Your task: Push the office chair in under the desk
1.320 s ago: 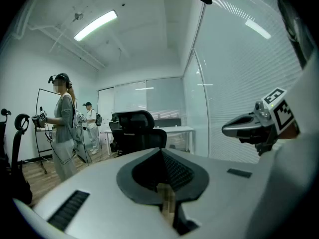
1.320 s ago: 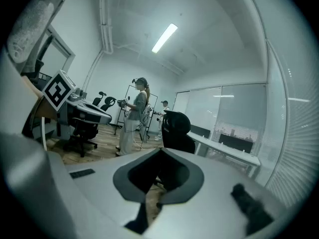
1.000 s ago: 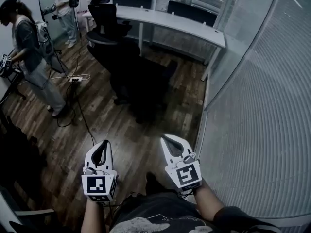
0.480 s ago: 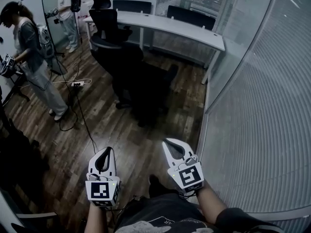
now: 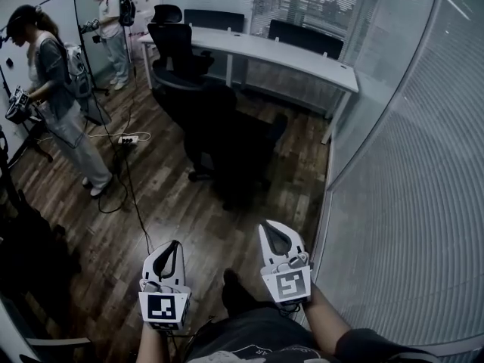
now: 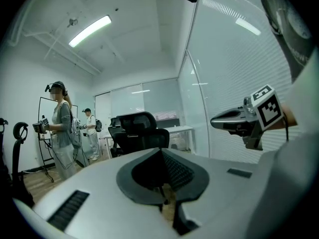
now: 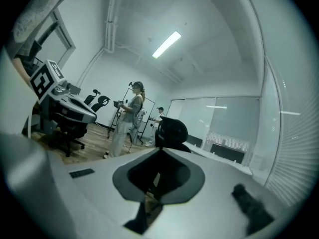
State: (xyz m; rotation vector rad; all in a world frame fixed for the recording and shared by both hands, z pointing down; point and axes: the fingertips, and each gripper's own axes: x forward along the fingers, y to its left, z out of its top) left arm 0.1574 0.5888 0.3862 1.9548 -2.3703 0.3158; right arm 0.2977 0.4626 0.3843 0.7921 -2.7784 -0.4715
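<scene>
Chair: the black office chair (image 5: 227,138) stands on the wood floor (image 5: 174,203), far in front of both grippers and touching neither. It is out in the open, not under the bench.
Bench: the long white bench (image 5: 287,51) is behind the chair, even farther from the grippers.
Left gripper: the left gripper (image 5: 175,243) is closed with nothing in it and points toward the chair.
Right gripper: the right gripper (image 5: 265,224) is closed and empty too, near the left one.
Other chair: a second chair (image 5: 175,48) sits by the bench, past the first.
People: two people (image 5: 57,89) stand far to the left of the left gripper.
Wall: a glass wall (image 5: 393,180) is close on the right gripper's right.
</scene>
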